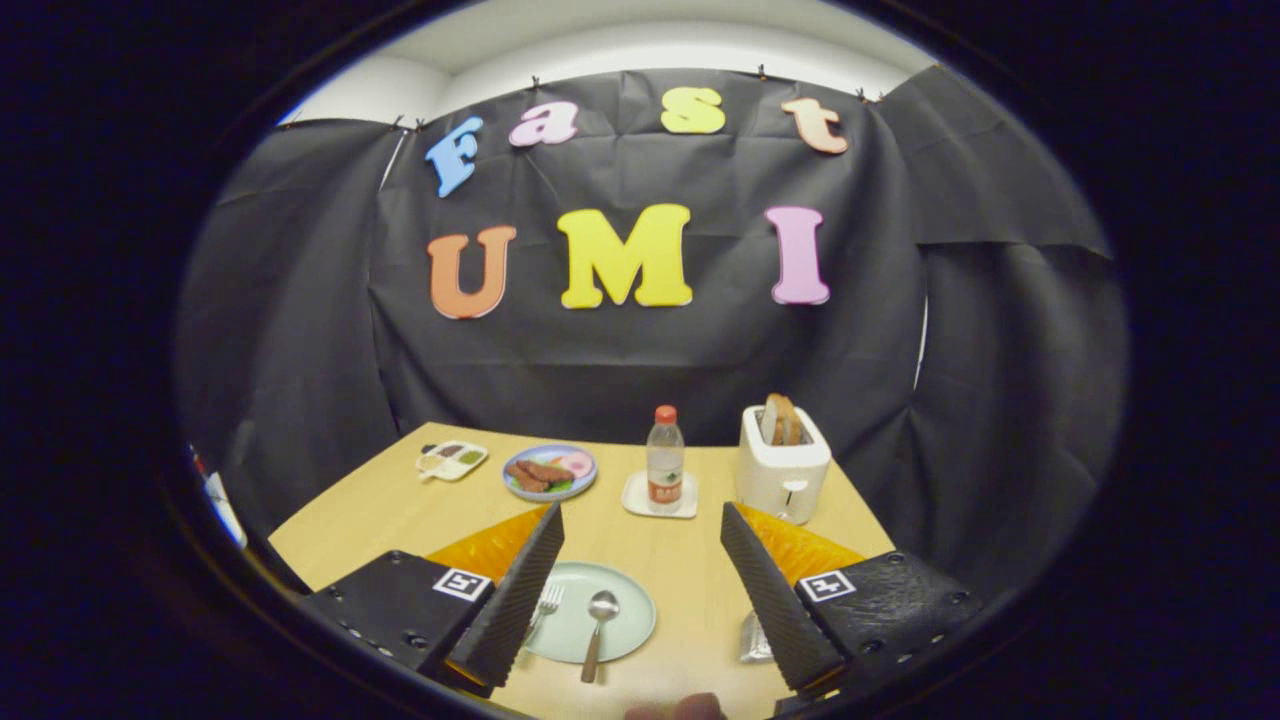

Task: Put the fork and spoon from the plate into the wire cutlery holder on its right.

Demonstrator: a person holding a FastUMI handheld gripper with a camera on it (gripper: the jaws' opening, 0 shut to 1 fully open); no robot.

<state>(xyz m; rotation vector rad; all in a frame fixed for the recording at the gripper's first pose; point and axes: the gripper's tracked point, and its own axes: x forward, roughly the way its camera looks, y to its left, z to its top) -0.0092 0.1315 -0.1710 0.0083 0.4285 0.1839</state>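
Between spread claw fingers: plate holding fork, spoon; toaster holds bread.

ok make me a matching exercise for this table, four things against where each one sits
Things:
1. spoon
2. bottle
3. bread
4. sausages

Places:
A. in the toaster
B. on the pale green plate between the fingers of the open hand-held gripper
C. on the blue plate
D. on a white coaster

Pairs: 1-B, 2-D, 3-A, 4-C
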